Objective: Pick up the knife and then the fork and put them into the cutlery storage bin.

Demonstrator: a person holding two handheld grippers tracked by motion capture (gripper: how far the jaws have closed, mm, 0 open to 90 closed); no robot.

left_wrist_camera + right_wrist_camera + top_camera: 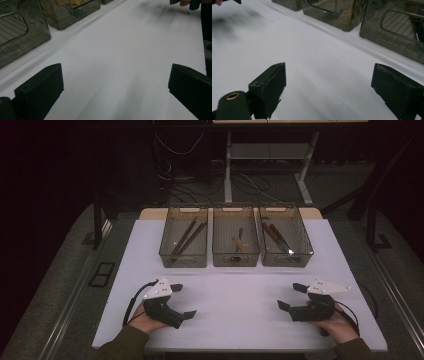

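Resting low on the white bench (240, 295), our left gripper (182, 301) and right gripper (292, 296) sit well apart, each near the front edge, jaws pointing inward toward one another. Both sets of jaws stand wide open with nothing between them, just bare bench surface in each gripper view. Beyond them, along the far side, we see three smoky clear bins side by side: the left bin (184, 256) holds long dark sticks, the middle bin (235, 257) a couple of short utensils, the right bin (300, 254) several dark-handled tools.
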